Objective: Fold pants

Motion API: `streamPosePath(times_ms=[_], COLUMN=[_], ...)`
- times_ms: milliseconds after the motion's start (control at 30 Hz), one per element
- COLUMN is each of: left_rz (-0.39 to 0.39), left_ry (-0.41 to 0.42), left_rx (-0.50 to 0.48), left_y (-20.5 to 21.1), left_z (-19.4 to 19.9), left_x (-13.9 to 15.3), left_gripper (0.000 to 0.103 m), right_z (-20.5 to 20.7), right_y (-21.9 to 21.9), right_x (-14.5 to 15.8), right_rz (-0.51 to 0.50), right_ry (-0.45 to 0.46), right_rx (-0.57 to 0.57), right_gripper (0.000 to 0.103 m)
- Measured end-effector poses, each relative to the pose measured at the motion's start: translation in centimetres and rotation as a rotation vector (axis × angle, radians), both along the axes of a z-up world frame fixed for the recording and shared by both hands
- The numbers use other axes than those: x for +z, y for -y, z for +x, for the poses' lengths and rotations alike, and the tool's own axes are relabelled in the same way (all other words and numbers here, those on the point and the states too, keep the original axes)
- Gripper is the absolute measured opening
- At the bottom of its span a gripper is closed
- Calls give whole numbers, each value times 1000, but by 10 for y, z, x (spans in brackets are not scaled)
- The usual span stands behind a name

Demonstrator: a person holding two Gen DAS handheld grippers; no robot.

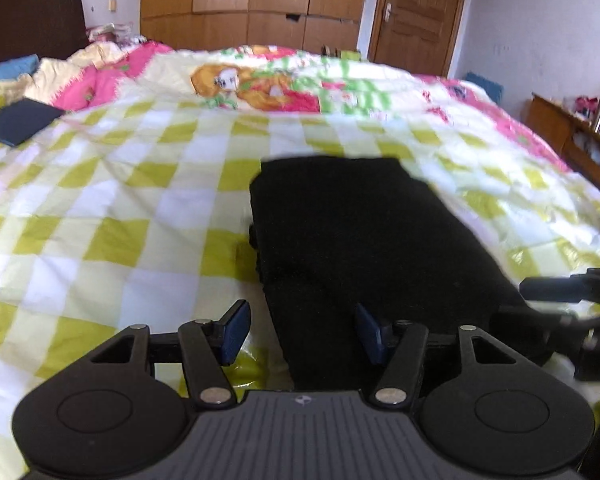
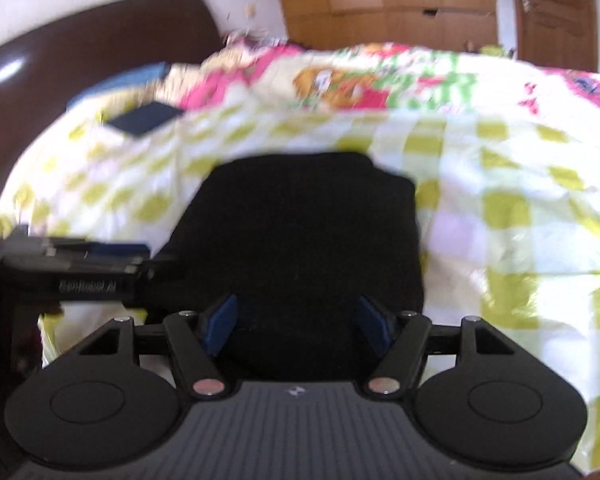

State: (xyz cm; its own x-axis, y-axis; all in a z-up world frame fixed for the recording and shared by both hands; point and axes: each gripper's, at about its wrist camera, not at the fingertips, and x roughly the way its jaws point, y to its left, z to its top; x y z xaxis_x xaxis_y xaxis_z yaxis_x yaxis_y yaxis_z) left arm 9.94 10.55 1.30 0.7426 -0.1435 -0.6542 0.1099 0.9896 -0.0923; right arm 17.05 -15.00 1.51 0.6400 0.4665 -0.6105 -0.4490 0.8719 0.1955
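Note:
Black pants [image 1: 352, 236] lie folded into a compact rectangle on a checked green-and-white bedspread [image 1: 112, 216]. My left gripper [image 1: 302, 332] hovers over the near left corner of the pile, jaws apart, blue pads clear of the cloth. In the right wrist view the same black pants [image 2: 300, 232] fill the middle, and my right gripper [image 2: 298, 322] stands open above their near edge with nothing pinched. The left gripper's body [image 2: 80, 268] shows at that view's left; the right gripper's body [image 1: 572, 292] shows at the right of the left wrist view.
A dark blue folded item [image 1: 18, 120] lies far left on the bed. Pink and cream bedding [image 1: 96, 76] is bunched by the dark headboard [image 1: 28, 12]. Wooden wardrobe [image 1: 252, 0] and door [image 1: 416, 12] stand behind; a wooden shelf [image 1: 572, 140] is at the right.

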Motion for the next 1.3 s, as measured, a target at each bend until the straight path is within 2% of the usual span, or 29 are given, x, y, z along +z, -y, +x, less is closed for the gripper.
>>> streamPosePath(times_ms=[67, 167, 233, 367, 600, 733, 867, 1300], left_rz=[16, 26, 28, 6, 38, 55, 67, 84], left_ry=[12, -35, -86, -91, -66, -47, -12, 2], left_rx=[-1, -5, -1, 3, -25, -20, -8, 47], left_y=[5, 11, 13, 19, 39, 44, 46, 44], left_z=[-10, -18, -20, -37, -59, -65, -72, -81], left_x=[3, -5, -14, -12, -7, -3, 2, 1], left_gripper=[70, 71, 71, 70, 72, 78, 90, 103], right_z=[-1, 8, 3, -13, -38, -54, -60, -68], right_y=[0, -4, -5, 0, 5, 11, 13, 14], right_x=[-7, -34, -28, -6, -4, -5, -6, -12], right_rz=[-1, -49, -37, 39, 43, 47, 50, 63], right_ry=[-7, -117, -102, -63, -47, -57, -64, -96], right_rx=[-37, -72, -80, -65, -86, -96, -101, -109], right_gripper=[69, 70, 71, 70, 71, 71, 71, 72])
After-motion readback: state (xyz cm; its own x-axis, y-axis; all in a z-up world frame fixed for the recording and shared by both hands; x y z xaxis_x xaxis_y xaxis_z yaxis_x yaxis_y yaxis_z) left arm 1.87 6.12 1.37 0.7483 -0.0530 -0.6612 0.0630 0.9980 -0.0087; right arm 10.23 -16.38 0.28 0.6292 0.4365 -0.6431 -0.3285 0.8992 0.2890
